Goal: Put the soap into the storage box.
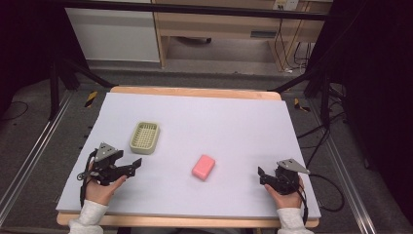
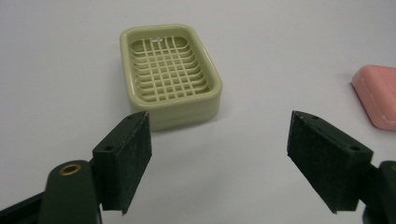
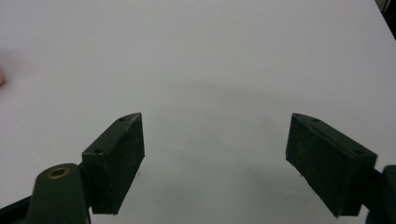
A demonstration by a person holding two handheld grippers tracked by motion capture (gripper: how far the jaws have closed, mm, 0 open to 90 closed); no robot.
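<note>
Plastic is what we are facing: a pale green soap dish (image 2: 170, 77), rounded-rectangular with a gridded lattice floor, is lying just ahead of our left gripper (image 2: 219, 161) and nearer its left jaw, whose flat black, rough-faced jaws are standing spread and empty. Off past its right jaw a smooth pink soap bar (image 2: 377, 95) with rounded corners is resting on the matte white table cover (image 1: 234, 122). Our right gripper (image 3: 215, 163) is likewise hanging spread over bare cover, with the soap bar well off to its left.

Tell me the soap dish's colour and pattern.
Pale olive-cream soap dish with a grid-slatted bottom, clearest in the left gripper view.
</note>
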